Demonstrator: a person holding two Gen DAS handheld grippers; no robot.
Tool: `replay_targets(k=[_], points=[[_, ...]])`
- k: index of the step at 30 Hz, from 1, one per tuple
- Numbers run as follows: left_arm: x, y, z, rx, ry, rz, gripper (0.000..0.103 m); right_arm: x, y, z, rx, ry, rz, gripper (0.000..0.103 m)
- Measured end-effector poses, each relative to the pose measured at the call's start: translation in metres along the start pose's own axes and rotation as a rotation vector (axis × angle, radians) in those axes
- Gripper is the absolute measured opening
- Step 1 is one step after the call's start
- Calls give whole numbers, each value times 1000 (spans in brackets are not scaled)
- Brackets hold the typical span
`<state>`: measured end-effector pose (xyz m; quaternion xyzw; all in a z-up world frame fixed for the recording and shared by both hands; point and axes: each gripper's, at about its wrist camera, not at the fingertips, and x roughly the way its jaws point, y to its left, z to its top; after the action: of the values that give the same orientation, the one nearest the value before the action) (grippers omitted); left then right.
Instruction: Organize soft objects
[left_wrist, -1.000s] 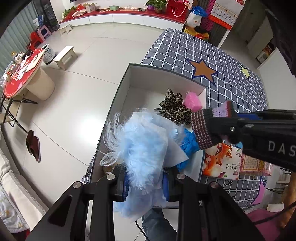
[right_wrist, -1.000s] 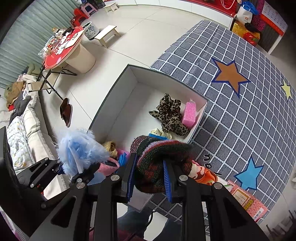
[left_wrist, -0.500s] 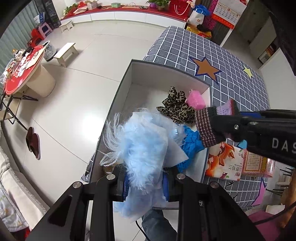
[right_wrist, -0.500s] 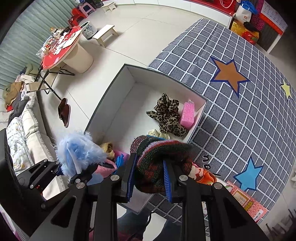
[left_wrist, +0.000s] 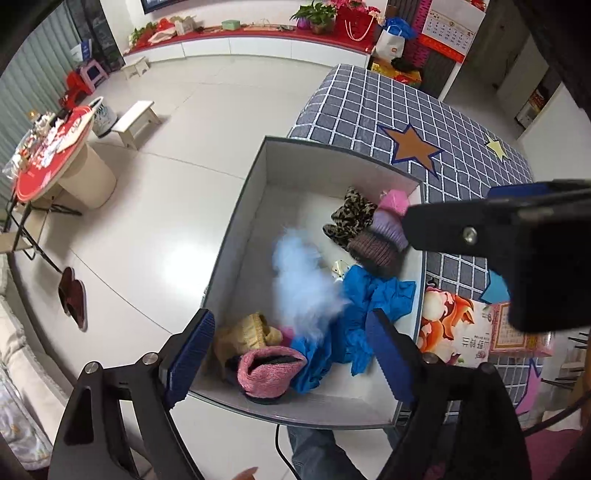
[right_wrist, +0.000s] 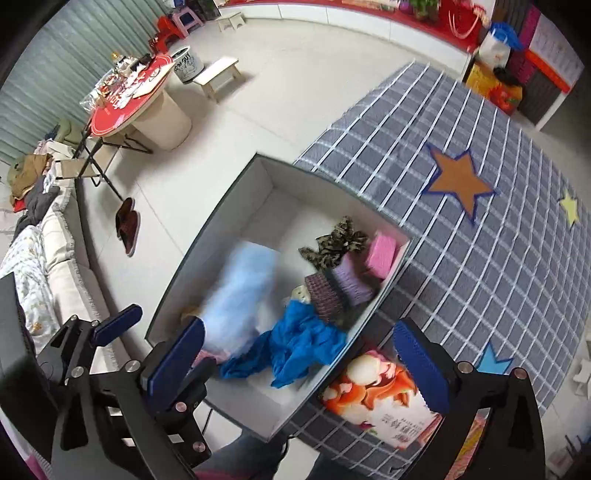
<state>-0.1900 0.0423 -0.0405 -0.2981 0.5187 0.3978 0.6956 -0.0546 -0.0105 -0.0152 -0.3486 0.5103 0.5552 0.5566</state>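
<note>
Currently, your stock stands as follows. Left gripper (left_wrist: 290, 354): jaws opening, nothing pressed between the pads; it points down over the near end of the white box (left_wrist: 236, 221). Right gripper (right_wrist: 306, 354): jaws opening too, nothing between them, poised over the box's near right corner. Both hang above the box, presumably so that released items drop inside.

Contents of box: pale blue fluffy item (left_wrist: 303, 273), smeared with blur, so you cannot tell whether it has landed; knitted hat (right_wrist: 332, 291), purple and brown, also blurred, beside the leopard-print scrunchie (right_wrist: 334, 245) and pink sponge (right_wrist: 384, 251); blue cloth (right_wrist: 299, 343); pink knit piece (left_wrist: 269, 373) and yellowish knit piece (left_wrist: 243, 334) at the near end.

Outside the box, on the checked mat (right_wrist: 480, 258): printed packet (right_wrist: 380, 402), partly hidden behind your right finger.

A small pale object under the blue cloth is too covered to identify.
</note>
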Motion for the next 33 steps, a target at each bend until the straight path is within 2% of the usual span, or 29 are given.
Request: replay_targets(k=[3, 6, 7, 9, 13, 18, 21, 25, 33], points=[[-13, 3, 1, 4, -65, -1, 100, 2, 5, -3, -34, 34, -27, 103], [-40, 7, 3, 27, -160, 52, 102, 3, 6, -9, -39, 72, -84, 103], [-45, 8, 3, 38, -163, 58, 102, 0, 5, -12, -37, 63, -88, 103], [-56, 11, 2, 73, -138, 16, 102, -8, 3, -17, -16, 44, -61, 103], [-75, 15, -7, 73, -114, -68, 102, -27, 3, -28, -2, -4, -49, 103], [-74, 16, -25, -41, -48, -174, 102, -31, 8, -37, 16, -16, -55, 103], [-70, 6, -32, -24, -27, -147, 102, -24, 13, -39, 14, 16, -53, 103], [-80, 6, -36, -14, -61, -111, 102, -17, 22, -44, -11, 43, -55, 103], [-84, 8, -41, -10, -65, -85, 102, -18, 25, -48, -14, 38, -49, 103]])
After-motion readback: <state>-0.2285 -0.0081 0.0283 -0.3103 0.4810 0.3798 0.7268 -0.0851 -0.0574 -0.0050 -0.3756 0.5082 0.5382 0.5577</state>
